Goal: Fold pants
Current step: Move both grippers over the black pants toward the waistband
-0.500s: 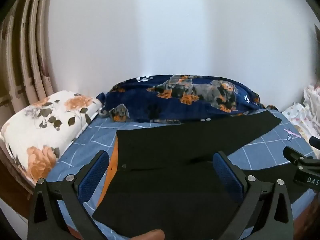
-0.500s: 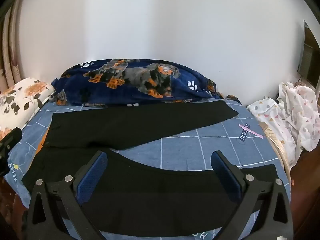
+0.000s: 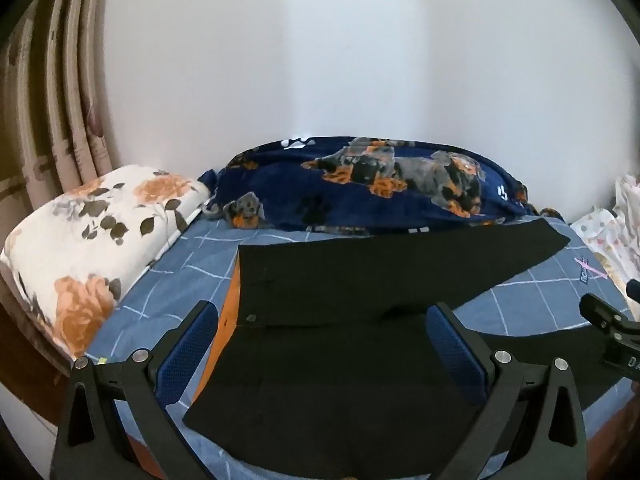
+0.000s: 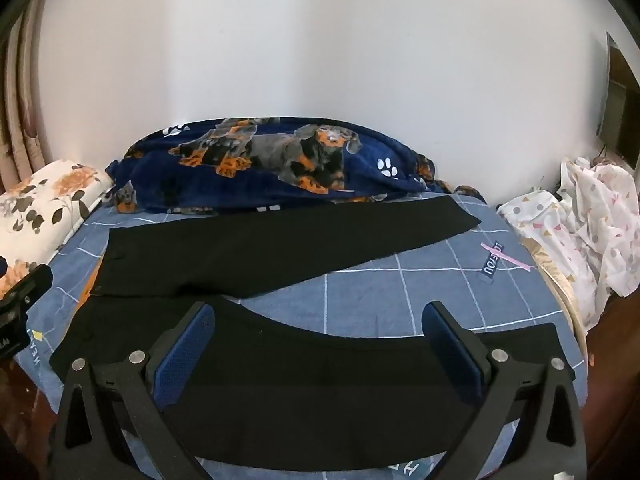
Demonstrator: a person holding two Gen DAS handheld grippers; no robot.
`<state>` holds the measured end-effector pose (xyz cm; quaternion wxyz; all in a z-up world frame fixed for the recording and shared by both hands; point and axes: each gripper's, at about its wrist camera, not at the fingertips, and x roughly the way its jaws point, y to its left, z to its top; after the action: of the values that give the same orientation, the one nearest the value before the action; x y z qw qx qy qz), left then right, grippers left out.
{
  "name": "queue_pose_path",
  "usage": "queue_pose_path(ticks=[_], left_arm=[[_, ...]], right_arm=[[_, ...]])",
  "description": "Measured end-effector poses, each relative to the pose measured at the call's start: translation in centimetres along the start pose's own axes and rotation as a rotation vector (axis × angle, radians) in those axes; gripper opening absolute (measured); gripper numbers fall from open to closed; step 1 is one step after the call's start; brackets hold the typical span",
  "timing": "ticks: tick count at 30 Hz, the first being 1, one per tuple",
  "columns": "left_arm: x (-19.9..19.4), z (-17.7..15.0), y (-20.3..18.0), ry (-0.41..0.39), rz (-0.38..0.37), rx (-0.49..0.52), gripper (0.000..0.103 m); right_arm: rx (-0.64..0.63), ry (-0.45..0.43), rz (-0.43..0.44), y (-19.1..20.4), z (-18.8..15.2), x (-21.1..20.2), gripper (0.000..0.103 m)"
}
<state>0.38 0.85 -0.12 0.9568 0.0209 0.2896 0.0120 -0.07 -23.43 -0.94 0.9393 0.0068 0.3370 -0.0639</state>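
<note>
Black pants (image 4: pixel 280 240) spread flat, both grippers hovering, fingers (image 3: pixel 188 344) parted

White wall (image 4: pixel 320 40) behind bed (image 4: pixel 360 292); curtains (image 3: pixel 60 120) at left.

Bare sheet (image 4: pixel 400 296) between pant legs (image 4: pixel 280 240)

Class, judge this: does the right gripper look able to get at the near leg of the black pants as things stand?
Probably yes: the right gripper is open above the near leg, with nothing lying between them.
</note>
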Motion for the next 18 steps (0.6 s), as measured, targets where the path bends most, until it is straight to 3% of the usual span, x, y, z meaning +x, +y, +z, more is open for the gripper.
queue_pose_path(ticks=[8, 14, 18], left_arm=[[1.2, 0.1, 0.7, 0.049, -0.007, -0.02, 0.103], [2.6, -1.2, 2.7, 0.099, -0.016, -0.121, 0.103], [3.7, -2.3, 3.2, 0.107, -0.002, -0.06, 0.103]], right_arm=[[-0.002, 0.0, 0.014, 0.1, -0.3, 0.1, 0.103], [0.002, 0.021, 0.041, 0.2, -0.5, 0.4, 0.103], [0.021, 0.037, 0.049, -0.2, -0.6, 0.8, 0.103]])
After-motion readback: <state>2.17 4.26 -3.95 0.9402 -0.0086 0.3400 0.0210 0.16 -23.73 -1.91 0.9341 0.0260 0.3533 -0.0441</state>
